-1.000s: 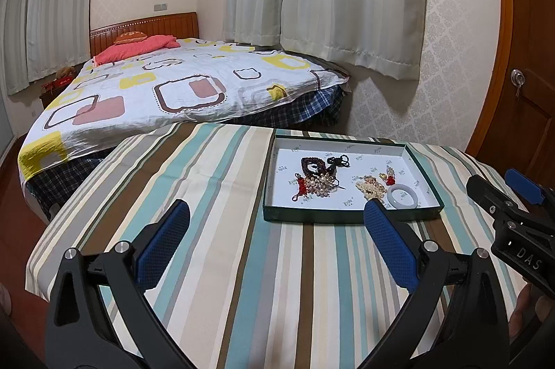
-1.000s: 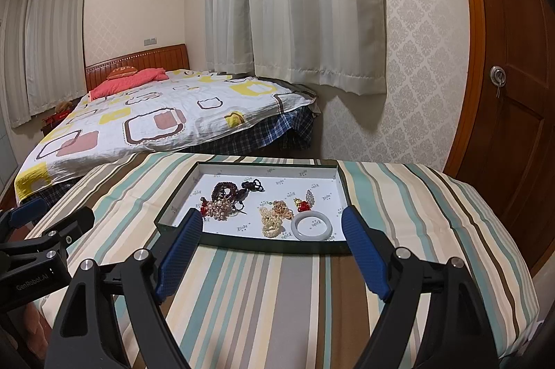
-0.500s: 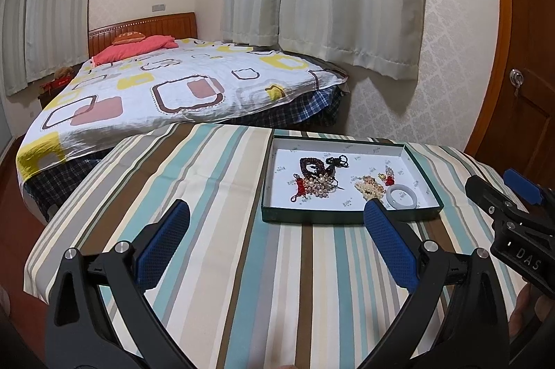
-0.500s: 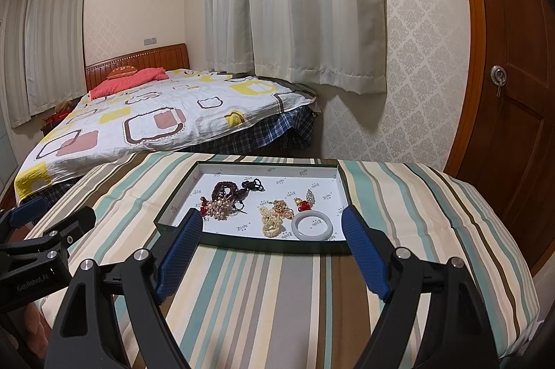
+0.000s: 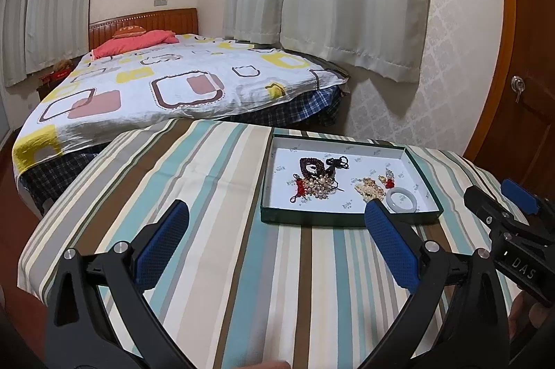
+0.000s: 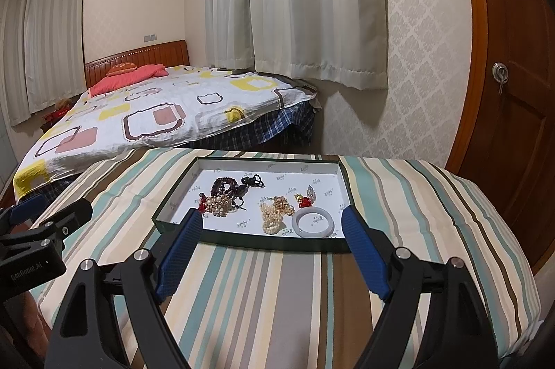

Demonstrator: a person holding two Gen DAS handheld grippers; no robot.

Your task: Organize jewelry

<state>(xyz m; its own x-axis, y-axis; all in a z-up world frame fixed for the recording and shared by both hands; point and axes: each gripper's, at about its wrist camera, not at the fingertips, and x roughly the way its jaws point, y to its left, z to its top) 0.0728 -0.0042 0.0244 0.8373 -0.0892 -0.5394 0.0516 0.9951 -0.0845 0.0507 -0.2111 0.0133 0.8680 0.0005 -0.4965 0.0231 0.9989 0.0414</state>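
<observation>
A shallow dark green tray [image 6: 249, 239] with a white floor lies on the striped tablecloth. Jewelry is heaped in it: a dark brown bead bracelet [image 6: 223, 186], a pearl cluster with red tassels [image 6: 218, 206], a cream bead string [image 6: 272, 216], a red charm [image 6: 305, 202] and a white jade bangle [image 6: 313, 222]. The same tray [image 5: 347, 218] and bangle [image 5: 402, 199] show in the left wrist view. My right gripper [image 6: 272, 223] stands open just short of the tray's near wall, nothing between its blue pads. My left gripper [image 5: 277, 213] is open over the bare cloth, left of the tray.
The striped tablecloth [image 6: 277, 299] drops off at the table's rounded edges. A bed [image 6: 156, 116] with a patterned cover stands behind the table. Curtains hang at the back and a wooden door [image 6: 513, 126] is at the right.
</observation>
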